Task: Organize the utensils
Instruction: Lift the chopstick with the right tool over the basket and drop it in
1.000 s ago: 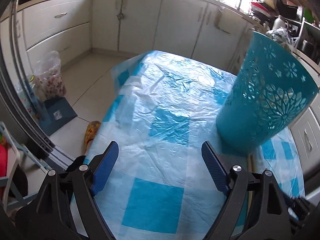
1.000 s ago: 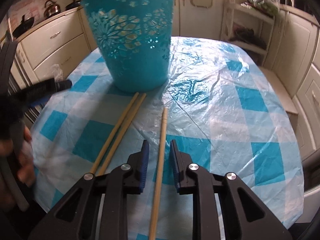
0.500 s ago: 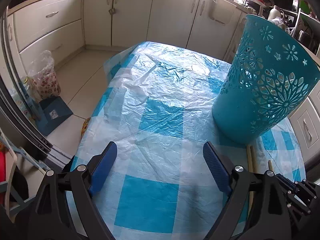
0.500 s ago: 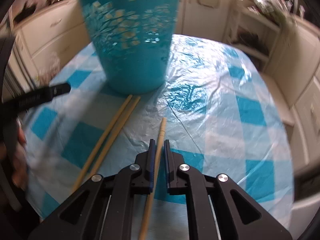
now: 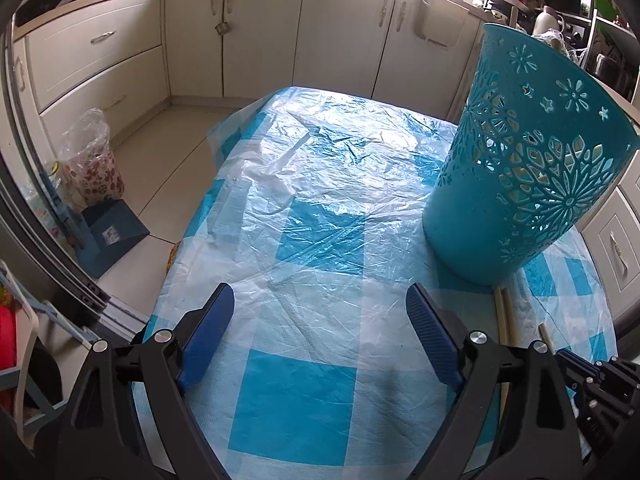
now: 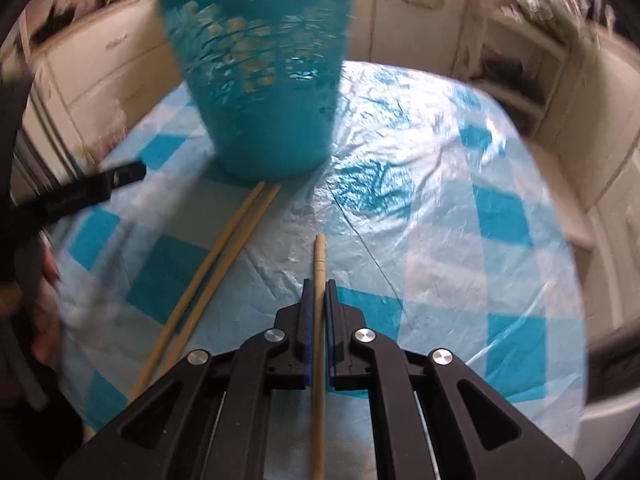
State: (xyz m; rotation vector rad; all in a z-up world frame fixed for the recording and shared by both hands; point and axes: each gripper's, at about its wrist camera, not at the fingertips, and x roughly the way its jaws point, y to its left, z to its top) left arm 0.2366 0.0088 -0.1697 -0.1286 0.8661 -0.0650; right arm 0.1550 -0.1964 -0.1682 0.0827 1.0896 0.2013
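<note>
Basket [image 6: 264, 92] stands on table [image 6: 440, 200], chopsticks [image 6: 224, 264] before it.

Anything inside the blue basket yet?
Through the cut-outs of the blue basket only pale light shows, no sticks. Its solid lower wall hides the bottom, and neither view looks over the rim, so I cannot tell.

Both grippers share one build: matte black plastic arms with triangular cut-outs, round silver screw heads at the pivots, and ribbed blue pads on the inner faces of the fingers. That holds for the left gripper [image 5: 320, 336] and the right gripper [image 6: 319, 300]. A hand [image 6: 38, 312], blurred, possibly bare, shows at the right view's edge.
</note>
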